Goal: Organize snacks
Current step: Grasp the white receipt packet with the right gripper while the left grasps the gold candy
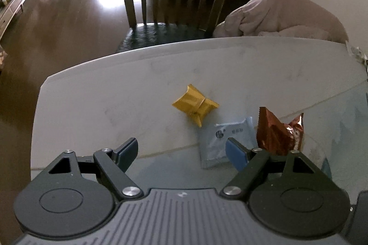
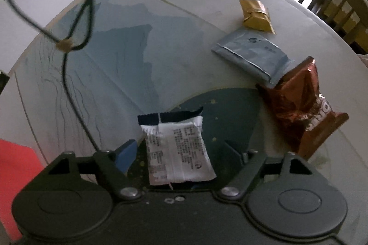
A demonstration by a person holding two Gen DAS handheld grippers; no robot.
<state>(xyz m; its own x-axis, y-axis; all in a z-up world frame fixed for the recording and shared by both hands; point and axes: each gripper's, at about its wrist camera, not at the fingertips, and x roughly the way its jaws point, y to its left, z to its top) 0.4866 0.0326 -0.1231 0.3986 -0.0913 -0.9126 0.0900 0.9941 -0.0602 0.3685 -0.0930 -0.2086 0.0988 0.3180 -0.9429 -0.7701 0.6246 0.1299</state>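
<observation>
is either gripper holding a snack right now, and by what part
Neither holds anything. The left gripper hangs open over bare table. The right gripper has its jaws on either side of the white packet, not pressing on it.

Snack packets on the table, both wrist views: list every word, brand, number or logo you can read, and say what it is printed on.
"OR": part of large white lettering on the brown foil packet, rest cut off.
White packet: dense small print, unreadable.
Pale blue packet: round dark logo, small characters, blurred.
Gold packet: no text visible.
</observation>
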